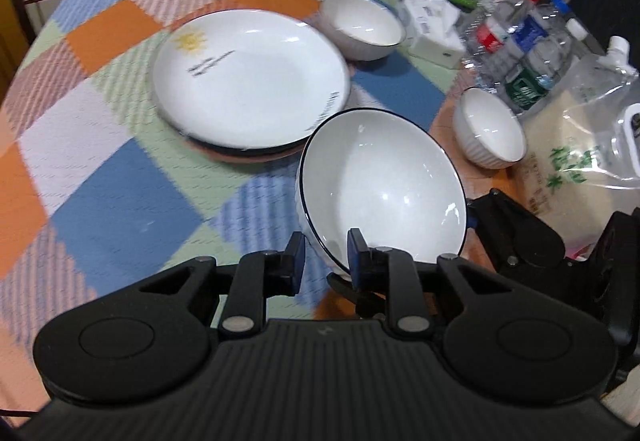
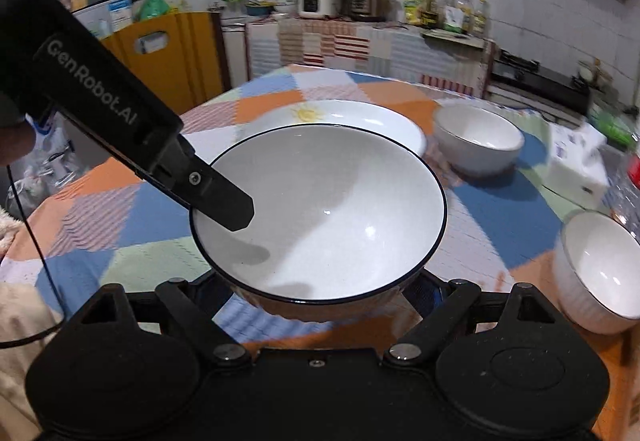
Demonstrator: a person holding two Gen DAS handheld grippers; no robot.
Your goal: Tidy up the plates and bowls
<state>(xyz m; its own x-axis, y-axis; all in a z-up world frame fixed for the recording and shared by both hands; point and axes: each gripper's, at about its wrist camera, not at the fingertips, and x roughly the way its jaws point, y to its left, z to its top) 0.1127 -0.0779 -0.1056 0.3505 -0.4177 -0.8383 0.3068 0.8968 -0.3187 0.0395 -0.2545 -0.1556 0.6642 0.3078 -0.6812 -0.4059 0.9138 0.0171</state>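
Observation:
A white bowl with a dark rim (image 1: 380, 185) (image 2: 320, 213) is held above the checked tablecloth. My left gripper (image 1: 326, 257) is shut on its rim, one finger inside and one outside; its finger (image 2: 224, 201) shows in the right wrist view. My right gripper's fingertips are hidden under the bowl, and its arms are spread wide. A white plate with a sun print (image 1: 248, 81) (image 2: 360, 117) lies on a stack behind the bowl. Two smaller white bowls stand on the table, one at the back (image 1: 362, 27) (image 2: 478, 141) and one to the right (image 1: 490, 129) (image 2: 600, 273).
Water bottles (image 1: 520, 41), a white tissue box (image 1: 432, 29) (image 2: 576, 161) and a clear plastic bag (image 1: 580, 145) crowd the table's right side. The round table's left half shows bare cloth (image 1: 100, 161). A kitchen counter with appliances (image 2: 360, 1) lies beyond.

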